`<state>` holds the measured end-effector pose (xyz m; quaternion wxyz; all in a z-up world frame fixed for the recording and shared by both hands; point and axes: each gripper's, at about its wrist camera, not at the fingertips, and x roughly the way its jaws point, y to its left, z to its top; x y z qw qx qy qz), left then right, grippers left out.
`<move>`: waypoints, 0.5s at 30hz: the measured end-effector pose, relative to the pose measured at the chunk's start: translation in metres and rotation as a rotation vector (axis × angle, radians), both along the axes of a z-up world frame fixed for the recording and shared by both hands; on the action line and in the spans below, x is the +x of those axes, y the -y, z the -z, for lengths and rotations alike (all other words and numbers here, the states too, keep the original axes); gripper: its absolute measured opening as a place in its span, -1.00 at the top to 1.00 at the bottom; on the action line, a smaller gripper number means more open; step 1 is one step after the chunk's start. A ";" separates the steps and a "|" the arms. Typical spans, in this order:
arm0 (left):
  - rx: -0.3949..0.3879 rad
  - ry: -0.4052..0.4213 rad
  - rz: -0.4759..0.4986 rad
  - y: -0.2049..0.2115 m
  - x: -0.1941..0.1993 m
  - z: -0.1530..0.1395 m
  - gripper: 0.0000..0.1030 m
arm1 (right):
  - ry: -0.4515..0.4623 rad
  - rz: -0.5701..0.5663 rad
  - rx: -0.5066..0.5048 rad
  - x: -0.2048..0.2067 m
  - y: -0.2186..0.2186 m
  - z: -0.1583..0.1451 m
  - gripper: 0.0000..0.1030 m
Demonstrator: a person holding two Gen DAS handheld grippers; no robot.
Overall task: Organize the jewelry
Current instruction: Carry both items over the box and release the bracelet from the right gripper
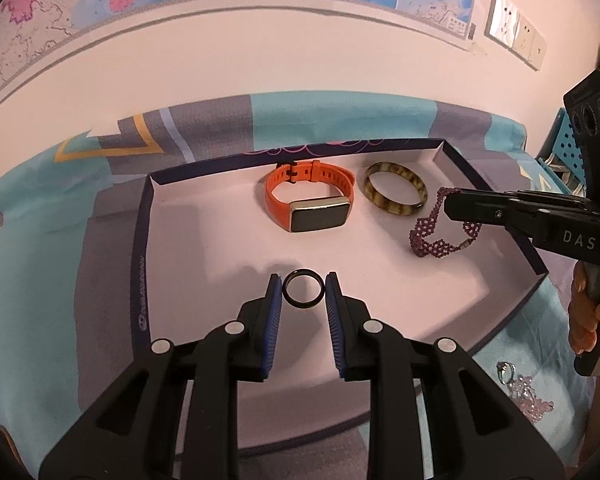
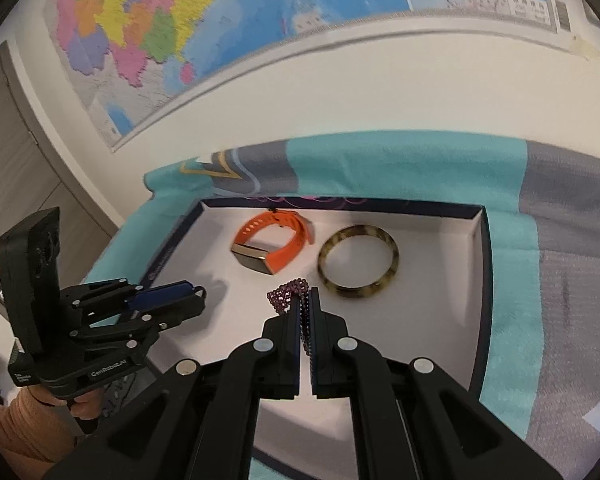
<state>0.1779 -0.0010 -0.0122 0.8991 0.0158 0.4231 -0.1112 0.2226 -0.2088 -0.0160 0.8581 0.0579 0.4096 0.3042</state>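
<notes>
Low in the left wrist view, the left hand-held gripper (image 1: 303,286) pinches a black ring (image 1: 303,289) between its blue pads, just above the white floor of the tray (image 1: 204,248), with an orange watch (image 1: 312,196) and a mottled bangle (image 1: 396,191) at frame centre. Centre-bottom in the right wrist view, the right hand-held gripper (image 2: 306,296) is clamped tight on a purple beaded bracelet (image 2: 290,294) over the same tray, just below the bangle.

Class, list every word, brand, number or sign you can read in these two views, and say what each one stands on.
"DAS" – white letters on the right gripper body.
"GenRobot.AI" – white print on the left gripper body.
Small white label on the left gripper's handle: too small to read.
Logo and print along the tray rim: too blurred to read.
Wall map labels and legend: too small to read.
</notes>
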 end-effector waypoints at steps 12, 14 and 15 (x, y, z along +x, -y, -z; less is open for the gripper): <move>0.031 -0.028 -0.021 0.005 0.017 0.011 0.56 | -0.012 0.068 -0.107 0.010 0.003 0.013 0.76; 0.035 -0.026 -0.022 0.007 0.019 0.011 0.56 | 0.006 0.069 -0.100 0.004 0.007 0.008 0.65; 0.033 -0.025 -0.021 0.008 0.021 0.011 0.56 | 0.018 0.065 -0.093 0.000 0.008 0.004 0.64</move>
